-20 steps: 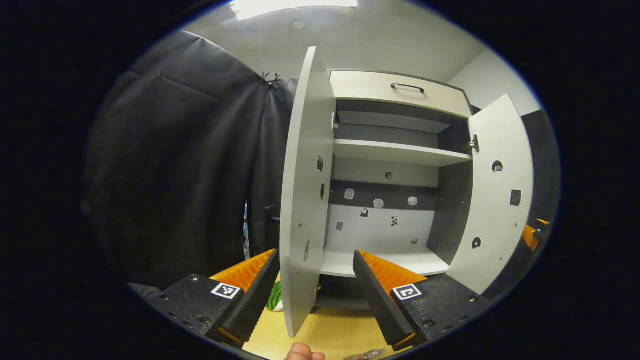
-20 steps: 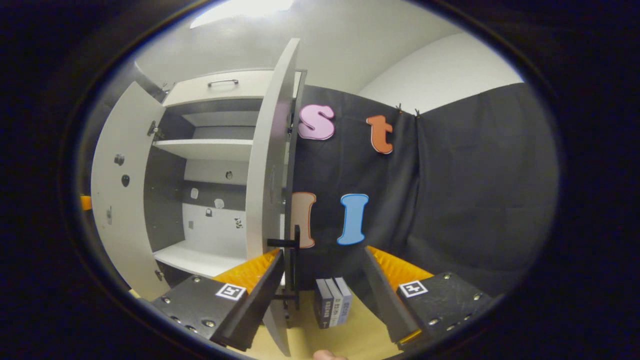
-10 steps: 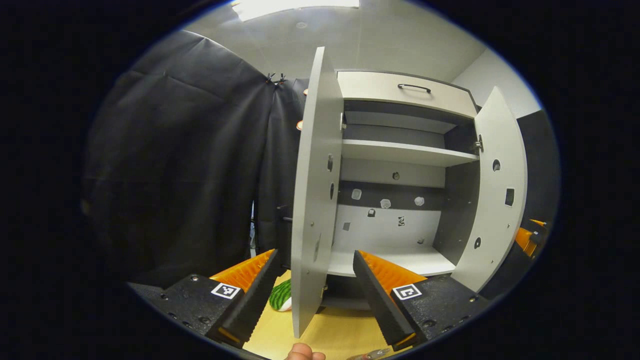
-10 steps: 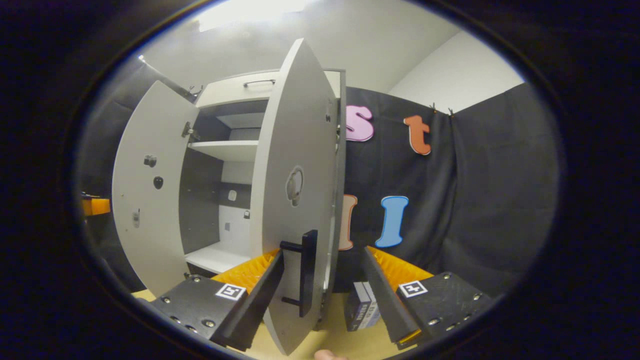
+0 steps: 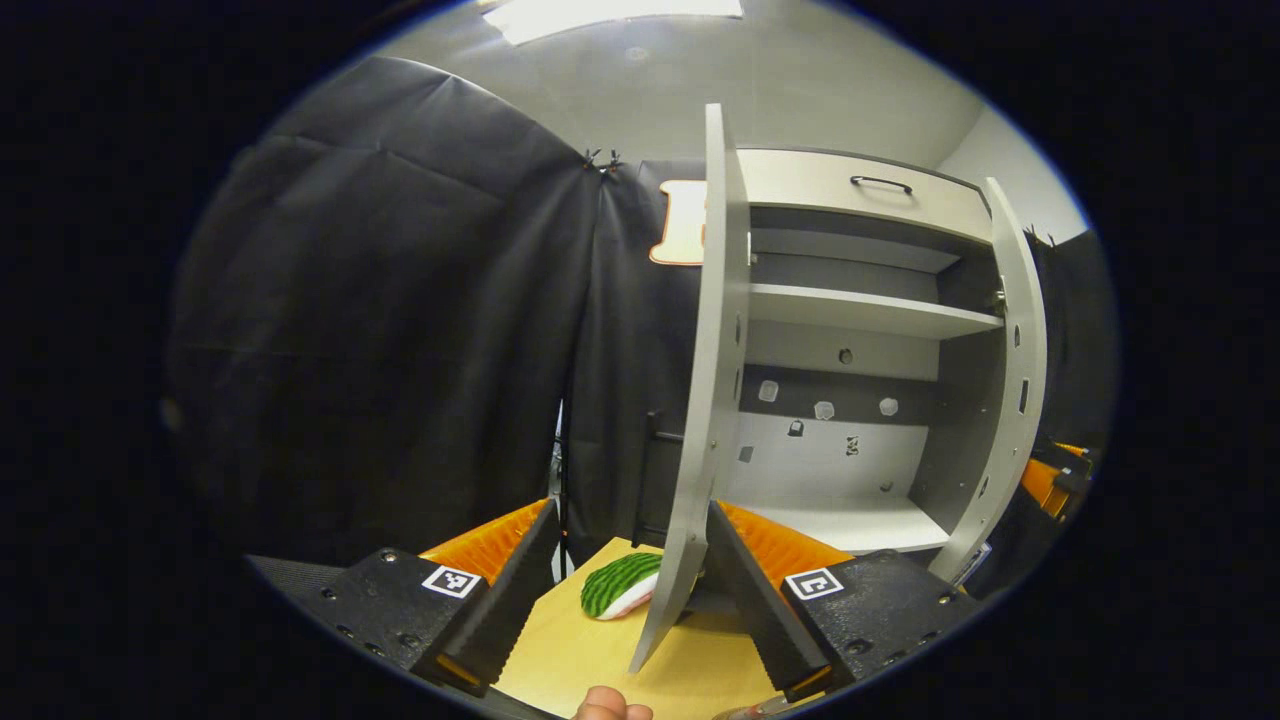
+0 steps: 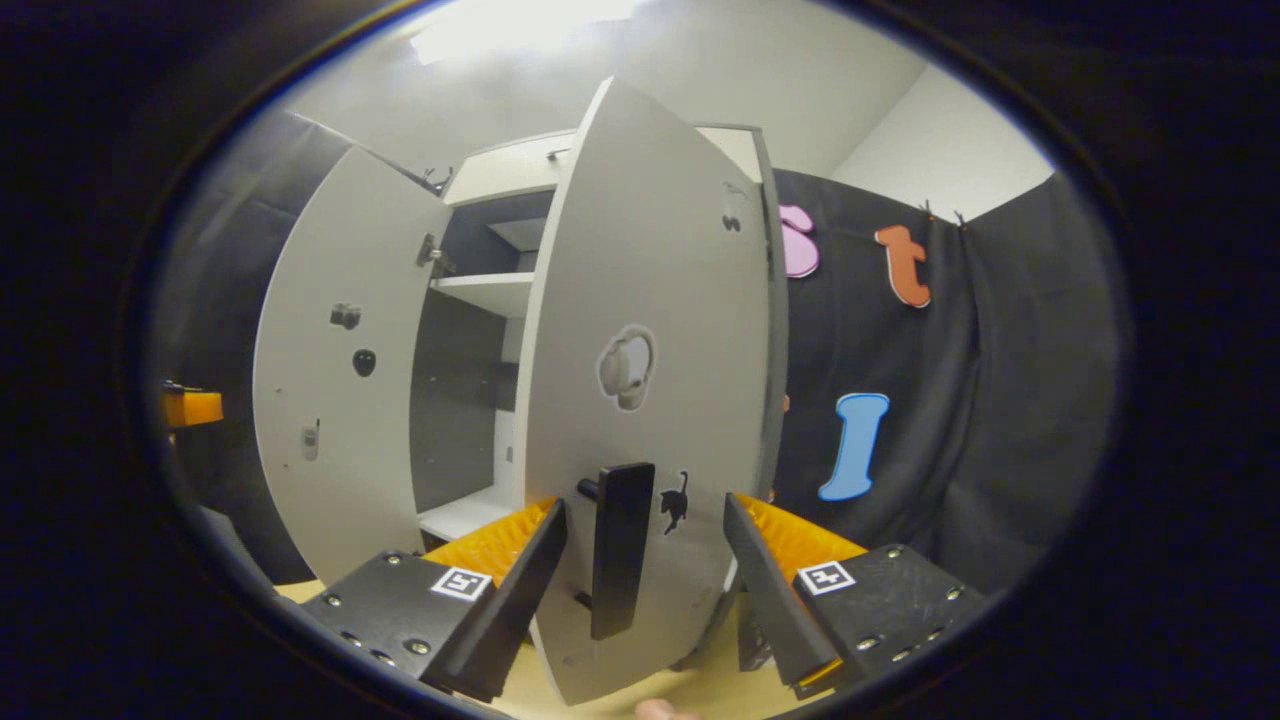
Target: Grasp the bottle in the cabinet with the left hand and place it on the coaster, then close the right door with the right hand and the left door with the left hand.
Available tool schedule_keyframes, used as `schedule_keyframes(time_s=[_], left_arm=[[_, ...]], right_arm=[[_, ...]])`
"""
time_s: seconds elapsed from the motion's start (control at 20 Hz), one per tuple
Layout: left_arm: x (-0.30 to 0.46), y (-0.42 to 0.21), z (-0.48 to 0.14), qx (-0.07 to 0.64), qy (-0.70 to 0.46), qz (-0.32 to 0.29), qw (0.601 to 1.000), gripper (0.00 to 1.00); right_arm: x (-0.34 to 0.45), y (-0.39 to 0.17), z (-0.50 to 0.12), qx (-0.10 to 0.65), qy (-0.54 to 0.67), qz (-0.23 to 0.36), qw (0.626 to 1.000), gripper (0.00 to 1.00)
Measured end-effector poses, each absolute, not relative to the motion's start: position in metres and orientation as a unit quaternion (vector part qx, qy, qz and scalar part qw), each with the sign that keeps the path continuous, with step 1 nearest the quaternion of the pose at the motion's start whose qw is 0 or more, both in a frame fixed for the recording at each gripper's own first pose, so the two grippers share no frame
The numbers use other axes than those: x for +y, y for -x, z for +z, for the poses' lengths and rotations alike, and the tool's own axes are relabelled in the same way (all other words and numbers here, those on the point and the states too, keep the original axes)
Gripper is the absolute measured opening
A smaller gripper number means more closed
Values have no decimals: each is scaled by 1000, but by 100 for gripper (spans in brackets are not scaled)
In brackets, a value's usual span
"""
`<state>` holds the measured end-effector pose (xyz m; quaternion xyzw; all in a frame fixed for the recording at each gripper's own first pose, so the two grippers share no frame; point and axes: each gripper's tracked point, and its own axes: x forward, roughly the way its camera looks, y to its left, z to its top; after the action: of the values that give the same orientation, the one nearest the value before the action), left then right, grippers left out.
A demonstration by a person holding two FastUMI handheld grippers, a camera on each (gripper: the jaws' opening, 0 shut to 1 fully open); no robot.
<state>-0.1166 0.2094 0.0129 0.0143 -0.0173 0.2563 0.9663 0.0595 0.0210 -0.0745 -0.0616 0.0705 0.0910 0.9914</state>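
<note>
The right gripper [image 6: 645, 590] has its jaws apart, straddling the black bar handle [image 6: 620, 560] of the pale grey right cabinet door [image 6: 650, 300] at lower centre. The left gripper [image 5: 630, 590], jaws also apart, frames the grey left door's [image 5: 715, 330] edge. I cannot find the bottle. A finger could snag the handle.

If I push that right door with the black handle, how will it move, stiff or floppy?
The right door looks like a flat rigid panel, so it likely won't flex. Hinged along one edge, it should swing rather than slide. The open right tool straddles its black handle, so a sideways nudge probably suffices.
</note>
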Motion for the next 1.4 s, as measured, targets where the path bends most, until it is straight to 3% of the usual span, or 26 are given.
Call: schedule_keyframes(time_s=[1.0, 1.1, 1.25, 1.35, 1.4], left_arm=[[221, 123, 2, 5, -29, 270, 963, 95], [221, 124, 2, 6, -27, 273, 962, 90], [222, 124, 1, 9, -26, 277, 961, 95], [223, 124, 1, 10, -27, 277, 960, 90], [223, 125, 0, 12, -29, 278, 960, 95]], right_arm=[[58, -55, -79, 80, 42, 101, 991, 96], [61, -55, -79, 81, 39, 101, 991, 96], [64, -56, -79, 82, 38, 100, 991, 96], [66, -56, -80, 83, 37, 99, 991, 96], [67, -56, -81, 83, 36, 98, 991, 96]])
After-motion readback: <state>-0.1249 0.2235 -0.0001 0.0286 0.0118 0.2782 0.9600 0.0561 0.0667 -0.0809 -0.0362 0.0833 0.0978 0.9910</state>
